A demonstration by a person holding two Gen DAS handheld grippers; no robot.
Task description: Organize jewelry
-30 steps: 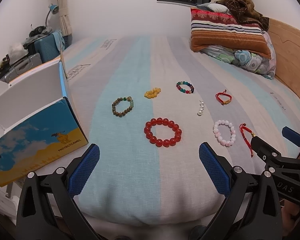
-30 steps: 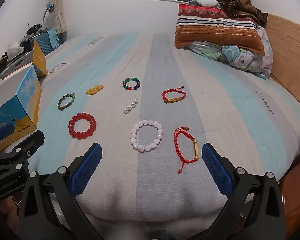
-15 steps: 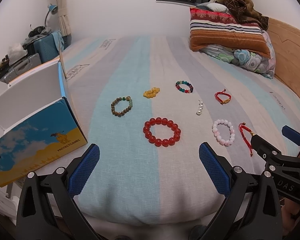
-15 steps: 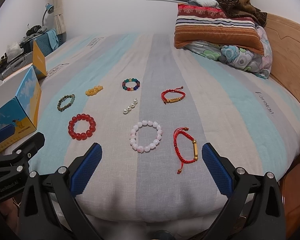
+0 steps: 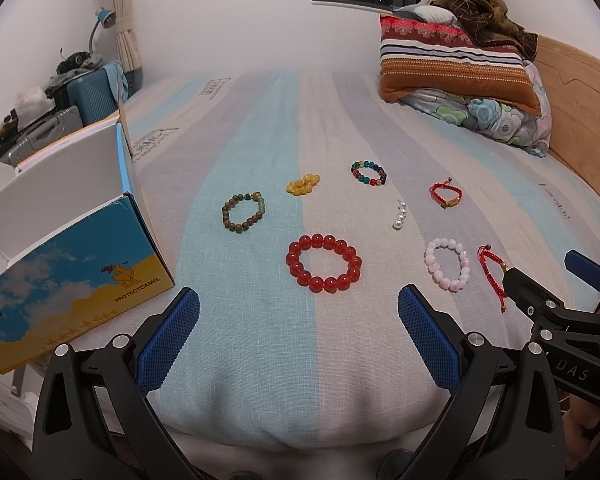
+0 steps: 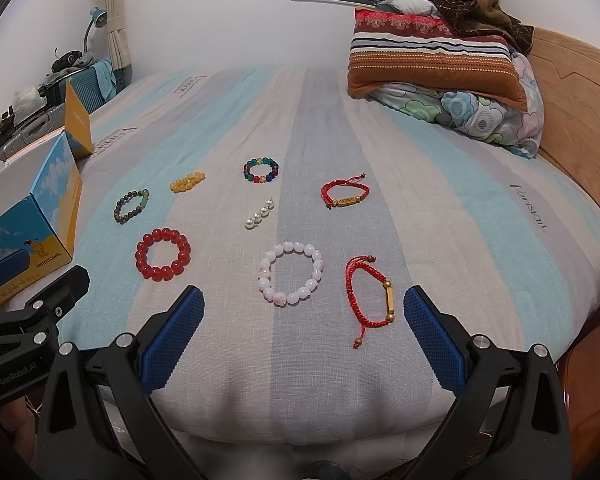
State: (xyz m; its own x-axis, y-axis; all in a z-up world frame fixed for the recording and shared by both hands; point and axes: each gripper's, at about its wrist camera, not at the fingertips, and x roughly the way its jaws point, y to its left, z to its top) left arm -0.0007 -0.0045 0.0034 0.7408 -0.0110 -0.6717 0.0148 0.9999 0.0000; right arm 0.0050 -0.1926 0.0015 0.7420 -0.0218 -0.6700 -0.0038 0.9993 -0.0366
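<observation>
An open blue-and-yellow box (image 5: pixel 72 276) stood at the bed's (image 5: pixel 260 360) left edge. Eight bracelets lay spread across the striped cover, from a red bead bracelet (image 5: pixel 324 263) to a red cord bracelet (image 6: pixel 370 294). The left gripper (image 5: pixel 298 340) and right gripper (image 6: pixel 304 338) hovered wide open, empty.

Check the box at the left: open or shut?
Open: the box has its flap standing up, with the white inner wall showing. Contents cannot be seen.
</observation>
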